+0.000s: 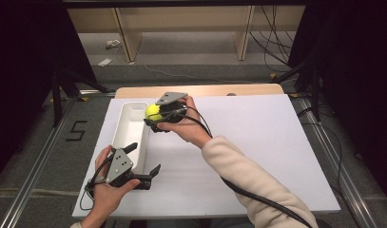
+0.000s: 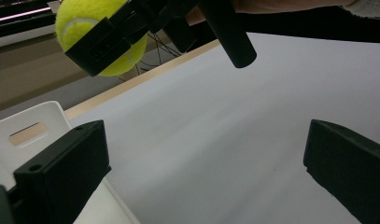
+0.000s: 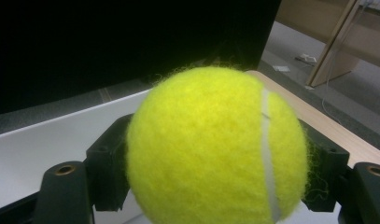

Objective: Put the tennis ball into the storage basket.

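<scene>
Two claws at work over a white-topped desk (image 1: 257, 142), each held in one hand. Right claw (image 1: 155, 114) clamped on a fuzzy yellow-green tennis ball (image 1: 152, 111), carried in the air above the far end of a long white rectangular plastic tray (image 1: 129, 124), near its right rim. Seen along the right claw's own jaws: ball (image 3: 215, 149) squeezed between both black pads, its pale seam running down the right side, tray wall pale beneath. Left claw (image 1: 141, 161) spread wide and empty, down at the near end of the tray, one jaw over the tray's rim, the other out over the bare desk. From the left claw's view: both black jaws well apart at the lower corners, white desk surface (image 2: 234, 121) between them, tray corner with its slot handle (image 2: 31, 130) at lower left, and the ball (image 2: 92, 30) gripped aloft at upper left. Cream sleeve (image 1: 248, 175) on the right forearm, black cable (image 1: 262, 199) trailing along it.
</scene>
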A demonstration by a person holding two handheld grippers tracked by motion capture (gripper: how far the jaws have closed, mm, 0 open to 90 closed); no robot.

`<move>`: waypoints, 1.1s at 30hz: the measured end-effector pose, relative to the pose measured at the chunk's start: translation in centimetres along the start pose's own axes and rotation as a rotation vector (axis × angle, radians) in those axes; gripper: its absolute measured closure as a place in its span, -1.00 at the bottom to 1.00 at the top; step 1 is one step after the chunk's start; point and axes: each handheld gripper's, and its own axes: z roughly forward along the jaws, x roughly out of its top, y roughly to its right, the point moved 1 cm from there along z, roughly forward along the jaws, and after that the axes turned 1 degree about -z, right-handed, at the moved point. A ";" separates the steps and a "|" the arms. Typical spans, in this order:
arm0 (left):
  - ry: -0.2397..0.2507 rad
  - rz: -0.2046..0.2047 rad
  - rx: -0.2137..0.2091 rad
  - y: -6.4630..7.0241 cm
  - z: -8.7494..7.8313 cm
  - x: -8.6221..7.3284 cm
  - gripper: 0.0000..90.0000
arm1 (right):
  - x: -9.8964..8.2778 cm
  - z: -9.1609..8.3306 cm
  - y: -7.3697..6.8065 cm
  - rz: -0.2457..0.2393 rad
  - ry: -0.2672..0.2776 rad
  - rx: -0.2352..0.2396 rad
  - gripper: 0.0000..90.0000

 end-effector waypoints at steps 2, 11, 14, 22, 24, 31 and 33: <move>0.001 -0.002 0.000 0.0 0.0 0.0 -1.00 | 0.1 0.1 -0.1 -0.001 -0.001 0.002 -0.40; 0.003 -0.001 0.001 0.0 0.0 0.0 -1.00 | 0.7 0.6 -0.3 -0.003 -0.001 0.008 -0.40; 0.005 -0.003 0.000 0.0 0.0 0.0 -1.00 | 0.8 0.8 -0.4 -0.003 -0.004 0.011 -0.40; 0.002 -0.003 0.002 0.0 0.0 0.0 -1.00 | 1.0 1.3 -0.6 -0.003 -0.003 0.016 -0.40; 0.003 -0.003 0.001 0.0 -0.1 0.0 -1.00 | 1.1 1.4 -0.6 -0.001 0.000 0.014 -0.40; 0.002 -0.004 0.001 0.0 0.0 0.0 -1.00 | 1.5 1.7 -0.6 -0.004 -0.004 0.015 -0.40; 0.004 -0.003 0.001 0.0 0.0 0.0 -1.00 | 1.5 1.7 -0.6 -0.008 -0.005 0.014 -0.40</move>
